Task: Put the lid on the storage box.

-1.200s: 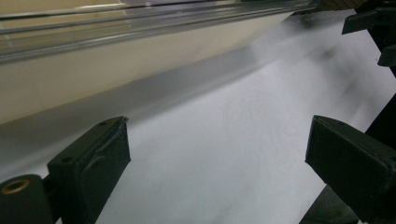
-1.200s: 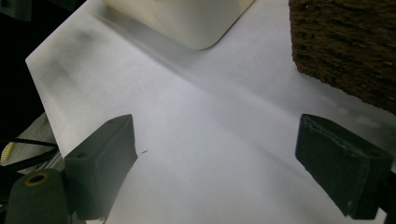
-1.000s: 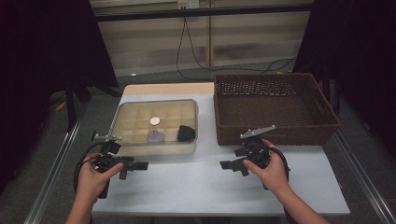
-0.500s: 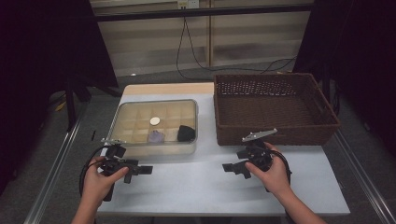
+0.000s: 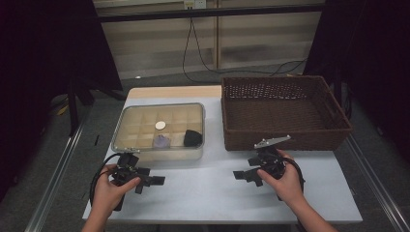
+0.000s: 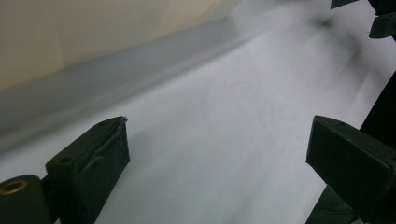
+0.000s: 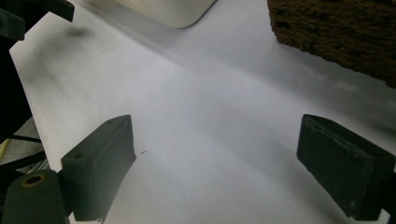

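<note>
White tabletop (image 5: 212,193) fills the lower middle of the high view, with dark curtains on both sides and a striped wall at the top. My left gripper (image 5: 152,180) sits at lower left, just below the clear lidded box (image 5: 162,129); my right gripper (image 5: 241,175) sits at lower centre-right, just below the wicker basket (image 5: 285,111). Both point toward each other across bare table. My left jaws stand wide apart with nothing between them in the left gripper view (image 6: 217,149), and the box wall runs blurred across the upper left. My right jaws are equally spread and empty (image 7: 215,163), with a box corner (image 7: 173,11) at top centre and the basket's edge (image 7: 336,32) at upper right. Inside the box lie a pale disc (image 5: 160,125), a purple piece (image 5: 161,141) and a black lump (image 5: 193,138).
</note>
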Tool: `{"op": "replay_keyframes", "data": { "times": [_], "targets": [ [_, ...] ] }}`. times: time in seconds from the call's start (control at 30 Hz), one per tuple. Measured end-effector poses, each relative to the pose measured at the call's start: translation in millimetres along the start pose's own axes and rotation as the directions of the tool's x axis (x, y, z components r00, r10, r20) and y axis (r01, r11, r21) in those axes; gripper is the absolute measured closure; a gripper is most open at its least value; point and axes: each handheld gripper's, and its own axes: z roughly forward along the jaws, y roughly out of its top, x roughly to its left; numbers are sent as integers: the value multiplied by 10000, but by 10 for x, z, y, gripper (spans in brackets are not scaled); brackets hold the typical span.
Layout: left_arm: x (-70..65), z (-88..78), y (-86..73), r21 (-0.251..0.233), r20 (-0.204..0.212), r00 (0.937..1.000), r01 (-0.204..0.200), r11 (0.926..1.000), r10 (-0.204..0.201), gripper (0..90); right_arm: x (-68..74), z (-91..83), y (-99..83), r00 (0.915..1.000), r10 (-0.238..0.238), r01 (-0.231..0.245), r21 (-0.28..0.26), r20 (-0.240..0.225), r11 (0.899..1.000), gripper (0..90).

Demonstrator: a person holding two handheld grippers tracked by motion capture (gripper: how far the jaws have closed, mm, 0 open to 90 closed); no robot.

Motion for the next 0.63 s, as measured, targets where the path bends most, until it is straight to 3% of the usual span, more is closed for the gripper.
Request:
{"op": "replay_keyframes", "data": {
  "times": [0.5, 0.63],
  "targets": [
    [-84, 125, -13, 164, -19, 9998, -208, 9996, 208, 58, -24, -33, -34, 10000, -55, 56, -118, 49, 9999, 103],
    [-93, 150, -7, 268, 5, 9991, -435, 9987, 435, 56, -32, -36, -46, 9999, -109, 109, -45, 52, 9999, 101]
  ]
}}
